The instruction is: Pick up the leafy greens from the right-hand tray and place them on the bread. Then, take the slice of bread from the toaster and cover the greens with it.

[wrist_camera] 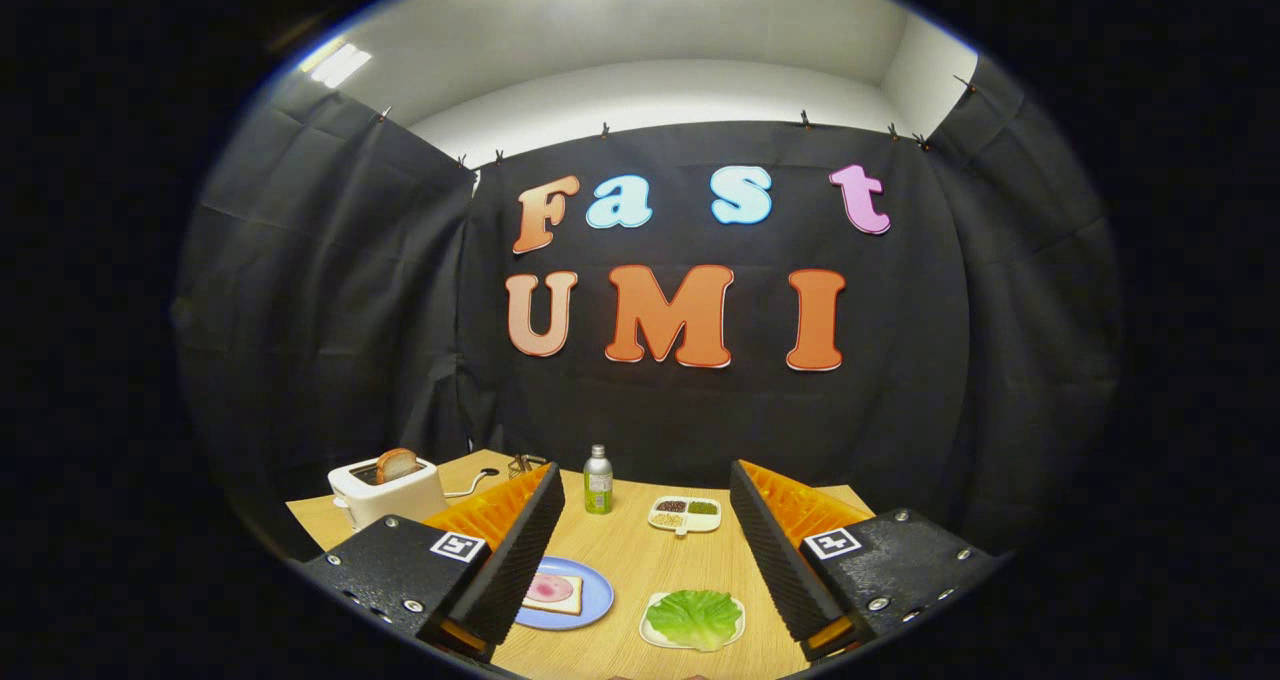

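Note:
My gripper (648, 485) is open, its two fingers spread wide above the wooden table with nothing between them. Below and between the fingers lie the leafy greens (694, 616) on a small white tray (737, 628). To the left of that tray, beside the left finger, a blue plate (598, 600) holds a slice of bread (553, 593) with pink ham on top. A white toaster (385, 495) stands beyond the left finger at the table's far left, with a browned bread slice (397, 464) sticking up out of its slot.
A small metal bottle with a green label (598, 480) stands at the back of the wooden table (640, 550). A white divided dish (685, 514) with small fillings sits right of it. The toaster's cord (470, 482) trails toward the back wall.

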A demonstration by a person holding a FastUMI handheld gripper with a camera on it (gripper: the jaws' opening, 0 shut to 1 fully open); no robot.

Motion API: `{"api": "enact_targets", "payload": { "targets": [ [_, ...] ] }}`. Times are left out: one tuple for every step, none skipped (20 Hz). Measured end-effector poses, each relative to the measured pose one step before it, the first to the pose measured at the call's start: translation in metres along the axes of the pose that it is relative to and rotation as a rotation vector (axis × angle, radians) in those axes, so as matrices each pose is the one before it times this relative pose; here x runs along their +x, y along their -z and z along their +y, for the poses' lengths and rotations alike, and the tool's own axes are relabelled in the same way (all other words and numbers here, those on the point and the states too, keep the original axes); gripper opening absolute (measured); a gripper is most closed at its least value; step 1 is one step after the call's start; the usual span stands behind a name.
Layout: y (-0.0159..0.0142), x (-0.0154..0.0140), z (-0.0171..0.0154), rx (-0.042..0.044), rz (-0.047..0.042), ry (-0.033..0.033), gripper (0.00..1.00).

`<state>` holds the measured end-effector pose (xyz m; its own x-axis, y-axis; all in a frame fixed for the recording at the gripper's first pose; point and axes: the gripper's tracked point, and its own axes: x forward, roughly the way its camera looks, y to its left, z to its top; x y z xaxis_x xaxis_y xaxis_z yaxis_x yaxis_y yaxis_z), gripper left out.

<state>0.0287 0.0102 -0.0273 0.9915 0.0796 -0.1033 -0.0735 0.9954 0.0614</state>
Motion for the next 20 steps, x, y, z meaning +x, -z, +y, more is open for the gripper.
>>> {"api": "enact_targets", "payload": {
  "targets": [
    [0.00486,0.00295,-0.00327,0.0129,0.01582,0.00388,1.0],
    [0.00576,0.00293,-0.00193,0.00954,0.01768,0.00002,1.0],
    [0.00611,0.0032,-0.00157,0.00489,0.02319,-0.00224,1.0],
    [0.00803,0.00273,-0.00246,0.00246,0.02646,-0.00125,1.0],
    [0.00647,0.00315,-0.00231,0.00251,0.02474,0.00335,1.0],
    [0.00573,0.00341,-0.0055,0.00466,0.02802,0.01295,1.0],
    [0.00604,0.00431,-0.0033,0.00089,0.02462,0.00716,1.0],
    [0.00522,0.00281,-0.00009,-0.00284,0.01924,0.00154,1.0],
    [0.00517,0.00414,-0.00124,-0.00338,0.01964,0.00253,1.0],
    [0.00482,0.00391,-0.00139,-0.00561,0.02035,-0.00058,1.0],
    [0.00467,0.00444,-0.00154,-0.00367,0.02168,-0.00161,1.0],
    [0.00635,0.00369,-0.00004,0.00013,0.0232,-0.00719,1.0],
    [0.00585,0.00454,-0.00042,0.00553,0.02384,-0.00814,1.0],
    [0.00551,0.00491,-0.00035,0.00434,0.02421,-0.00724,1.0],
    [0.00568,0.00543,-0.00346,0.00123,0.0222,0.00213,1.0],
    [0.00535,0.00535,-0.0061,-0.00324,0.02171,0.01286,1.0],
    [0.00514,0.00588,-0.00487,-0.00866,0.01845,0.00629,1.0],
    [0.00664,0.00577,-0.00252,-0.00423,0.02556,0.00055,1.0],
    [0.00843,0.00503,0.00101,0.00442,0.03521,-0.01405,1.0],
    [0.00765,0.00425,0.00315,0.01237,0.03502,-0.02263,1.0]
  ]
}}
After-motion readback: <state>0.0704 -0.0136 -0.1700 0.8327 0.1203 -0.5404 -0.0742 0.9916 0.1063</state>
